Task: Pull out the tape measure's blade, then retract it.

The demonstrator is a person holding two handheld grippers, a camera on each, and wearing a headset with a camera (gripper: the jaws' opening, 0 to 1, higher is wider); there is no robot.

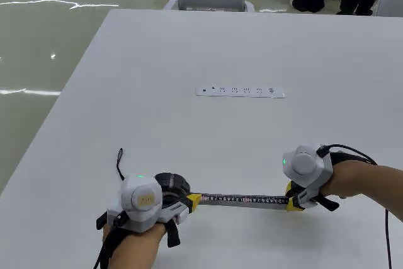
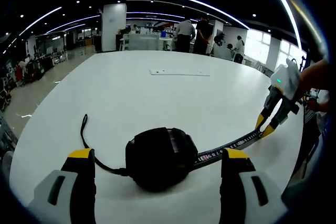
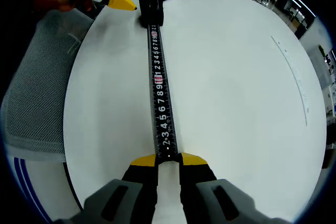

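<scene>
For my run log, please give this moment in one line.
left gripper: open around tape case | right gripper: shut on blade | blade: extended

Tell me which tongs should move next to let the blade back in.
Right, probably. The right tongs are shut on the end of the blade, drawn out across the table; the left tongs sit open either side of the case.

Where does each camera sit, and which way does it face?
Head view: on the person's head, facing forward and down at the table; both forearms, the left claw and the right claw show.
Left gripper view: on the left claw, facing across the case toward the right claw; own jaws show.
Right gripper view: on the right claw, facing along the blade; own jaws show.
Shared: the blade.
</scene>
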